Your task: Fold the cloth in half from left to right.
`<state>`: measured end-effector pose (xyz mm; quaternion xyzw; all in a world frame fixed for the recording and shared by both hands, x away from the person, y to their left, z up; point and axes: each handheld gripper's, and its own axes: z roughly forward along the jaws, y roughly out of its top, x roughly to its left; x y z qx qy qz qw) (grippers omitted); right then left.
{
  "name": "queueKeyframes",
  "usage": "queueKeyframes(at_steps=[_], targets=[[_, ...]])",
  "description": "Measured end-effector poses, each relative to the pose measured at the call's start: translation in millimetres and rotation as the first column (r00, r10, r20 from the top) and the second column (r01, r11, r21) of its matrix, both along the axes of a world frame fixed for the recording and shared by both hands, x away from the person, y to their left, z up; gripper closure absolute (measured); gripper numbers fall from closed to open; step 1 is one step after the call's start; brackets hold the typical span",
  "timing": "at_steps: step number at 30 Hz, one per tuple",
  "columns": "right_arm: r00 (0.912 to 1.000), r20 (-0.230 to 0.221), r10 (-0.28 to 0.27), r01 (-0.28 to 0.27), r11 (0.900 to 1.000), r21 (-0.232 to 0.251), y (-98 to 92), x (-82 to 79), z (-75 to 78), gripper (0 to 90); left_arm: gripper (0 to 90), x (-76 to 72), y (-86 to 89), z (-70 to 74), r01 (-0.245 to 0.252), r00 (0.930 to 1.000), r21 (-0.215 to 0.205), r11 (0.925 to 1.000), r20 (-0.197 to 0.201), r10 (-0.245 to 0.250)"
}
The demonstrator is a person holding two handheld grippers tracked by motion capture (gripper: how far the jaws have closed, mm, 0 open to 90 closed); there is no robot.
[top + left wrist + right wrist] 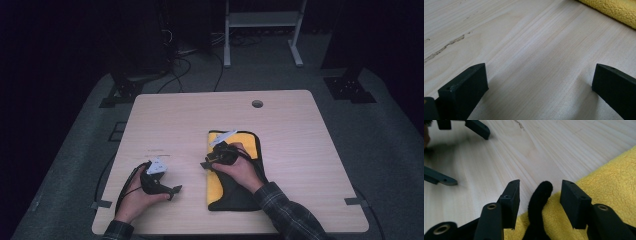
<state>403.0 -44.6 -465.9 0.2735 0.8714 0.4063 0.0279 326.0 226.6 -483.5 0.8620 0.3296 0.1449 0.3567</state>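
Light wood worktop (280, 120) with a round cable hole (257, 104) near its far edge. A yellow fleece cloth (248, 142) with a black border lies folded right of centre, its long side running toward the person; the near part shows mostly black in the dim high view.

Right gripper (206, 164): held in the right hand (242, 172) over the left edge of the cloth, about halfway along it, jaws pointing left toward the bare wood. In the right gripper view, the right gripper (540, 192) has its jaws partly open, with a clear gap on each side of what lies between them. A black trim strip (539, 205) of the cloth rises between the jaws, its rounded end reaching just past the cloth edge over the wood. Neither jaw appears to press on the strip, though the contact low down is hard to judge from this angle. Yellow fleece (614, 185) lies under and to the right of the jaws.

Left gripper (175, 190): held in the left hand (134, 200) near the front left of the worktop, well apart from the cloth, jaws pointing right. In the left gripper view, the left gripper (540, 80) has its jaws wide open over bare wood with nothing between them; the cloth edge (614, 10) sits at the upper right corner. The same jaws appear far off at the upper left of the right gripper view, also spread
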Motion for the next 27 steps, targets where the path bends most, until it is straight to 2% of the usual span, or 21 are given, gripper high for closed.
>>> queueKeyframes(at_steps=[5,9,12,18,27], targets=[[0.9999,0.015,0.000,0.000,1.000,-0.014,-0.1,1.1,-3.2,64.3,0.0,0.0,0.0,0.0,0.000,1.0000,0.000,1.0000,0.000,0.000],[0.9997,0.025,0.005,-0.005,1.000,0.002,-3.6,0.2,-1.7,77.5,0.0,0.1,0.0,0.0,0.001,1.0000,0.000,1.0000,0.000,-0.001],[0.9994,0.033,0.014,-0.015,1.000,0.021,-7.5,-1.9,1.6,82.2,0.0,0.1,0.1,0.0,0.001,1.0000,0.001,1.0000,0.002,-0.001],[0.9989,0.040,0.022,-0.023,1.000,0.018,-15.5,-5.8,10.1,83.4,0.0,0.0,0.0,-0.1,0.000,1.0000,-0.001,1.0000,0.001,0.000],[0.9990,0.043,0.009,-0.010,0.999,0.030,-42.9,-14.2,23.8,83.4,0.0,0.0,-0.1,-0.3,-0.001,1.0000,-0.002,1.0000,0.002,0.001]])
